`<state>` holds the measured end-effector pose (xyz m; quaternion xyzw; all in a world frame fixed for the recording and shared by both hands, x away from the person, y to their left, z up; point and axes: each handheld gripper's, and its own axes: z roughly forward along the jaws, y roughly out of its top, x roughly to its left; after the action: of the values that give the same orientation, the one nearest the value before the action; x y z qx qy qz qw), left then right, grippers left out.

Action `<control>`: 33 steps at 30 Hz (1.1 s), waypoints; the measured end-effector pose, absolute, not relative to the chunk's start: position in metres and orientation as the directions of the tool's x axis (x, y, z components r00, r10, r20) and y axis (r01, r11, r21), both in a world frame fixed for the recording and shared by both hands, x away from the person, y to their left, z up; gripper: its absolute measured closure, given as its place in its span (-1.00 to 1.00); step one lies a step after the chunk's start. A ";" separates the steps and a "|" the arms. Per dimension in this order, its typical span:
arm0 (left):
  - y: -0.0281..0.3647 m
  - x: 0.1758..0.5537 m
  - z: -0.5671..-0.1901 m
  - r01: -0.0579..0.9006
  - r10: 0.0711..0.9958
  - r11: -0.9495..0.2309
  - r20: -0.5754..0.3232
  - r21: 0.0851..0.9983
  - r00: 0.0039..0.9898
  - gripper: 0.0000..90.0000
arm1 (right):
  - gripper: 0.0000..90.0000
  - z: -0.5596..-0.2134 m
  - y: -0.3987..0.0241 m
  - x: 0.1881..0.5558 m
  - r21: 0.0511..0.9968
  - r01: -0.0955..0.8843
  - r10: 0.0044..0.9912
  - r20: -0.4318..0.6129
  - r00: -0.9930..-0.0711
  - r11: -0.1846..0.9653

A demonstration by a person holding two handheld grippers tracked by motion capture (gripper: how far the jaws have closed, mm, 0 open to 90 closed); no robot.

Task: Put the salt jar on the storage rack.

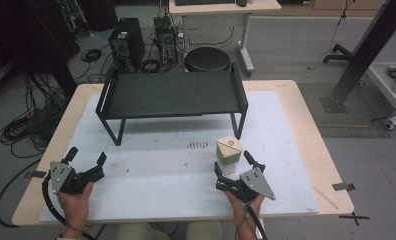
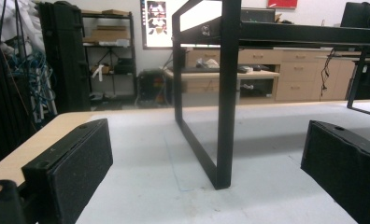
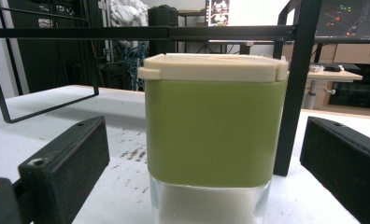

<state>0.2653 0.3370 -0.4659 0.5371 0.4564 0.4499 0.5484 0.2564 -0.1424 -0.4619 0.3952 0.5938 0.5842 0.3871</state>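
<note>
High view: a pale wooden bench (image 1: 306,125) carries a white mat (image 1: 161,175) that covers most of its top. A low black metal shelf (image 1: 171,95) stands on the mat toward the far edge of the bench, raised on thin legs.

The green container (image 1: 229,155), with a cream lid and a clear lower band, stands upright on the mat right of centre, just in front of the shelf's near right leg. In the right gripper view the container (image 3: 215,130) sits between the 2 black jaws, and white granules show through the clear base. Bare mat is visible on both sides of it, so neither jaw touches it.

The right gripper (image 1: 232,169) lies near the front edge of the bench, right of centre, held in the person's right hand (image 1: 243,205). Its jaws are spread wide, 1 on each side of the container, and they grasp nothing.

The left gripper (image 1: 86,159) lies near the front left corner of the bench, held in the person's left hand (image 1: 77,205), well apart from the container. Its jaws also stand wide apart with nothing between them. In the left gripper view they face the shelf's near left leg (image 2: 225,93), which stands farther off on the mat.

Small dark marks (image 1: 197,145) dot the mat just left of the container.
</note>
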 end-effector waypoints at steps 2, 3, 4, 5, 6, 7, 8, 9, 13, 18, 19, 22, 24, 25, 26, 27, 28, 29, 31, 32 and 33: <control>0.337 0.265 -0.466 -0.003 0.984 0.018 -0.017 1.000 0.179 -0.95 | -0.97 -0.464 -0.142 0.259 1.000 0.020 0.922 0.002 -0.387 0.006; 0.337 0.265 -0.466 -0.003 0.984 0.018 -0.017 1.000 0.179 -0.95 | -0.97 -0.464 -0.141 0.260 1.000 0.020 0.922 0.001 -0.386 0.007; 0.337 0.265 -0.466 -0.003 0.984 0.018 -0.017 1.000 0.179 -0.95 | -0.97 -0.465 -0.141 0.261 1.000 0.021 0.923 0.002 -0.385 0.006; 0.337 0.265 -0.466 -0.003 0.984 0.018 -0.017 1.000 0.179 -0.95 | -0.97 -0.465 -0.141 0.261 1.000 0.021 0.923 0.002 -0.385 0.006; 0.337 0.265 -0.466 -0.003 0.984 0.018 -0.018 1.000 0.179 -0.95 | -0.97 -0.466 -0.140 0.263 1.000 0.022 0.925 0.004 -0.381 0.005; 0.337 0.265 -0.466 -0.003 0.984 0.018 -0.018 1.000 0.179 -0.95 | -0.97 -0.467 -0.139 0.265 1.000 0.025 0.926 0.006 -0.378 0.004; 0.337 0.265 -0.466 -0.003 0.984 0.018 -0.017 1.000 0.179 -0.95 | -0.97 -0.467 -0.139 0.266 1.000 0.025 0.926 0.007 -0.377 0.003; 0.337 0.265 -0.466 -0.003 0.984 0.018 -0.017 1.000 0.179 -0.95 | -0.97 -0.468 -0.138 0.267 1.000 0.027 0.927 0.008 -0.376 0.002; 0.337 0.265 -0.466 -0.003 0.984 0.018 -0.017 1.000 0.179 -0.95 | -0.97 -0.470 -0.136 0.271 1.000 0.031 0.928 0.011 -0.372 0.000; 0.337 0.265 -0.466 -0.003 0.984 0.018 -0.017 1.000 0.179 -0.95 | -0.96 -0.471 -0.134 0.275 0.999 0.034 0.929 0.014 -0.369 -0.002; 0.337 0.265 -0.466 -0.003 0.984 0.019 -0.018 1.000 0.179 -0.95 | -0.95 -0.472 -0.133 0.276 0.999 0.038 0.929 0.018 -0.369 -0.004; 0.337 0.265 -0.466 -0.003 0.984 0.018 -0.017 1.000 0.179 -0.95 | -0.93 -0.474 -0.133 0.278 0.999 0.044 0.931 0.017 -0.364 -0.001; 0.337 0.265 -0.466 -0.003 0.984 0.018 -0.018 1.000 0.179 -0.95 | -0.93 -0.475 -0.133 0.280 0.999 0.047 0.932 0.030 -0.362 -0.014; 0.337 0.265 -0.466 -0.003 0.984 0.019 -0.018 1.000 0.179 -0.95 | -0.93 -0.475 -0.133 0.280 0.999 0.047 0.933 0.033 -0.359 -0.017; 0.337 0.265 -0.466 -0.003 0.984 0.019 -0.018 1.000 0.179 -0.95 | -0.93 -0.476 -0.133 0.281 0.999 0.048 0.934 0.035 -0.357 -0.019; 0.337 0.265 -0.466 -0.003 0.984 0.018 -0.017 1.000 0.179 -0.95 | -0.93 -0.476 -0.133 0.282 0.999 0.048 0.934 0.039 -0.356 -0.023; 0.337 0.265 -0.466 -0.003 0.984 0.018 -0.017 1.000 0.179 -0.95 | -0.93 -0.476 -0.133 0.282 0.999 0.046 0.935 0.041 -0.353 -0.026; 0.337 0.265 -0.466 -0.004 0.984 0.019 -0.018 1.000 0.179 -0.95 | -0.93 -0.476 -0.133 0.282 0.999 0.045 0.935 0.041 -0.352 -0.027; 0.337 0.265 -0.466 -0.003 0.984 0.018 -0.017 1.000 0.179 -0.95 | -0.93 -0.477 -0.133 0.283 0.999 0.044 0.936 0.043 -0.350 -0.030; 0.337 0.265 -0.466 -0.003 0.984 0.018 -0.017 1.000 0.179 -0.95 | -0.93 -0.478 -0.132 0.283 0.998 0.046 0.936 0.047 -0.348 -0.033; 0.337 0.265 -0.466 -0.003 0.984 0.018 -0.017 1.000 0.179 -0.95 | -0.93 -0.478 -0.132 0.284 0.998 0.046 0.937 0.046 -0.347 -0.032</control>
<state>0.2652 0.3371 -0.4660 0.5373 0.4562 0.4497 0.5486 0.2836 -0.1322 -0.4779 0.4235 0.5801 0.5804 0.3838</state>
